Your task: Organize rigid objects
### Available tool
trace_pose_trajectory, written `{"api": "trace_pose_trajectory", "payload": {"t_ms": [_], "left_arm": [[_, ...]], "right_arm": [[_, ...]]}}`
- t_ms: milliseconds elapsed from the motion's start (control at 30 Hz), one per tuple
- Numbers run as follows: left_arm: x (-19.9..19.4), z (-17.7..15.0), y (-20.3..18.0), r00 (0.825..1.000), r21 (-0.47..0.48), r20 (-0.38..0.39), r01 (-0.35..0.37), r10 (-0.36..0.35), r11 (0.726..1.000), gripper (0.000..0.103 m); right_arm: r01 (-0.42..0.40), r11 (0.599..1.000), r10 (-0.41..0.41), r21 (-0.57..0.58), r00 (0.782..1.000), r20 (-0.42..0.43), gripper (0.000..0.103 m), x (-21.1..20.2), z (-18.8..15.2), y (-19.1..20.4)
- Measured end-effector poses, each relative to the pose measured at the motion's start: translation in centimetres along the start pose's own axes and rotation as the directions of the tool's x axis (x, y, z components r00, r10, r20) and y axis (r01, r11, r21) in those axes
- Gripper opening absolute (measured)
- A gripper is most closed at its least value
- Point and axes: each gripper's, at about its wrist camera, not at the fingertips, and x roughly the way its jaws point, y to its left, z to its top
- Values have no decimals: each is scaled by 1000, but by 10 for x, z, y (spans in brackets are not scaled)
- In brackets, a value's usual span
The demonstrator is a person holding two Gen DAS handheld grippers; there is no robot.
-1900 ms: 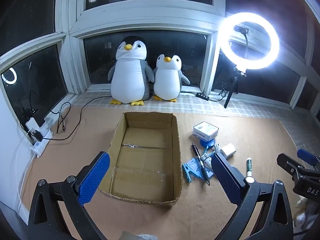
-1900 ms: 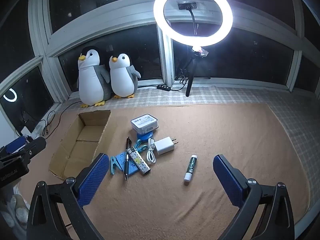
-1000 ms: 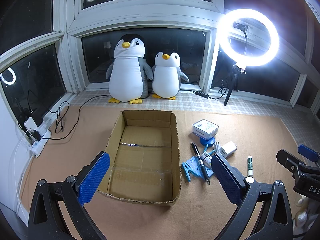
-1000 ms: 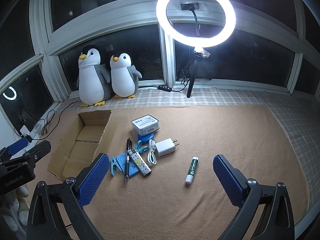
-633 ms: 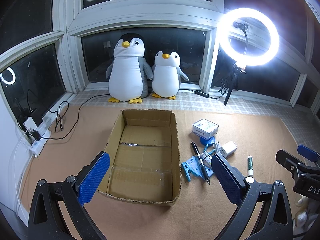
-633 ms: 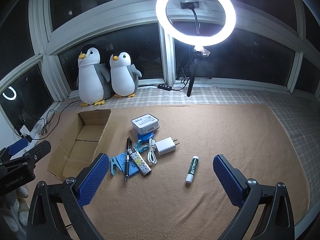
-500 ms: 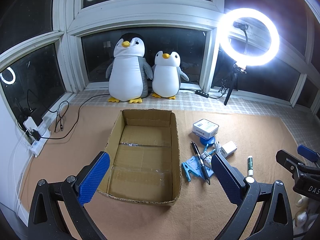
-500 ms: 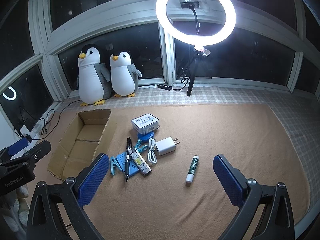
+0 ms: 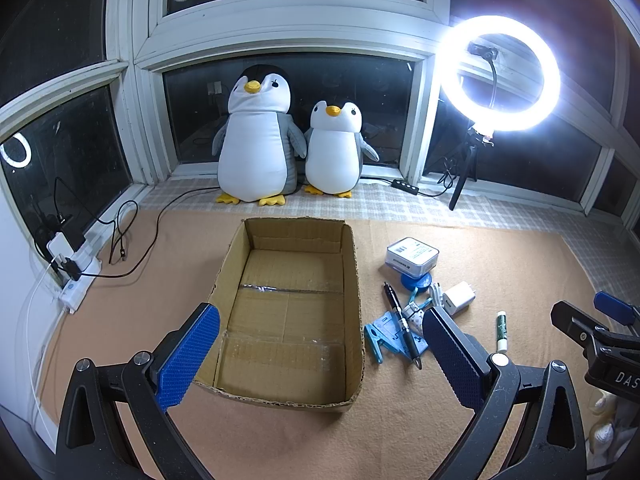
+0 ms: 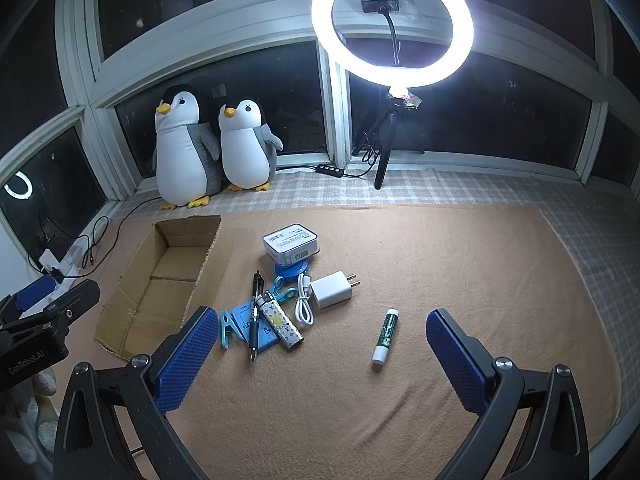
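Observation:
An empty cardboard box point(image 9: 290, 304) point(image 10: 160, 284) lies open on the tan mat. To its right sits a cluster: a white case point(image 10: 291, 242), a blue disc point(image 10: 291, 270), a black pen point(image 10: 254, 316), a patterned lighter point(image 10: 280, 322), blue clips point(image 10: 236, 326), a white charger point(image 10: 331, 289) with a coiled cable point(image 10: 303, 308), and a green lip balm stick point(image 10: 386, 334) lying apart. My left gripper point(image 9: 320, 360) hovers open over the box's near end. My right gripper point(image 10: 322, 360) hovers open above the mat, short of the lip balm.
Two plush penguins point(image 9: 256, 140) point(image 9: 334, 148) stand on the window ledge behind the box. A lit ring light point(image 10: 392, 28) on a tripod stands at the back. A power strip with cables point(image 9: 76, 268) lies along the left wall.
Both views have drifted only slightly over the last two seconds. Both grippers stay open and no object has moved.

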Motion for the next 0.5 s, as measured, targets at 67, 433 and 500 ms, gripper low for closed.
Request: {"api": "trace_pose_trajectory", "payload": {"t_ms": [67,433,500], "left_arm": [[0,0,0,1000,0,0,0,0,1000,103],[1,-1,0,1000,-1,-2,2,-2,1000,103],[2,-1,0,1000,-1,-4,2,-2,1000,103]], "right_arm": [[-1,1000,1,-1,1000,-3,103,1,1,0],[-1,1000,1,-3,1000,-7,103,2,1,0],[-1,1000,1,-3,1000,-7,103,2,1,0]]}}
